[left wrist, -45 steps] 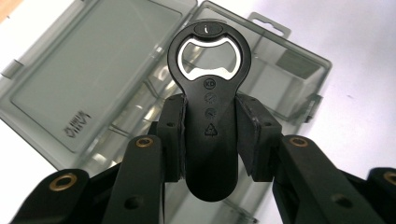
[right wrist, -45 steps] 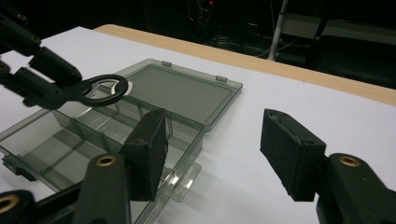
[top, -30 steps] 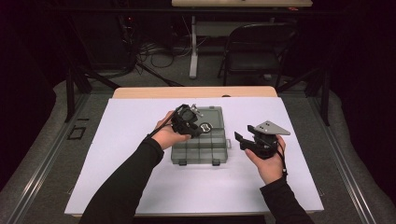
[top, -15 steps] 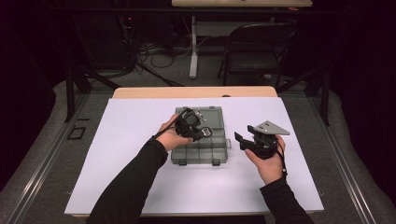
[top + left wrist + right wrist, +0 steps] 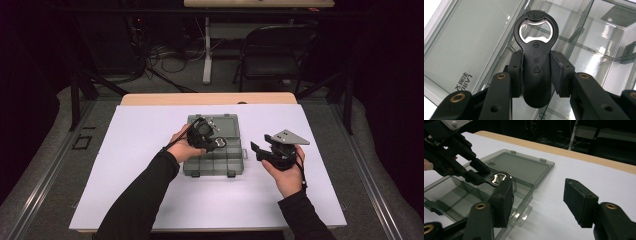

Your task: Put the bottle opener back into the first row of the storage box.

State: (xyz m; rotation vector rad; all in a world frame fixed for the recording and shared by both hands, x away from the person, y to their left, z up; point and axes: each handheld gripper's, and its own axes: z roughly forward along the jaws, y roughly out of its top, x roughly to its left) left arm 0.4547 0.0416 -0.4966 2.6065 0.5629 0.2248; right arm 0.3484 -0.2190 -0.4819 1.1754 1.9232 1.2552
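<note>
One item in hand: bottle opener (image 5: 537, 62), black handle with a metal ring head
Left gripper (image 5: 537, 72): clamped on the opener's handle, one pad flat on each long side, head sticking out past the fingertips
Hold point: mid-handle, where the sides run nearly straight; good spot, keeps the metal ring free and the rounded butt end clear
Handling guess: light, rigid, won't flex or crush; smooth plastic looks a bit slick, so it could twist between the pads if the head knocks a divider
Right gripper (image 5: 537, 202): jaws wide apart, nothing between them, hovering over the desk (image 5: 150, 200) just right of the box
Opener location: over the open organizer box (image 5: 212, 162), head above the compartment tray near the hinge line, seen from the high view in the left gripper (image 5: 207, 140)
Box: clear smoky plastic, thin walls and dividers (image 5: 584, 47), light, likely slides on the desk if pushed
Lid (image 5: 520, 167): folded flat back on the desk, latch tabs on its far edge
Fit guess: opener is long, better laid flat in a long cell
Far: chair (image 5: 277, 55) and cables on the floor behind the desk
</note>
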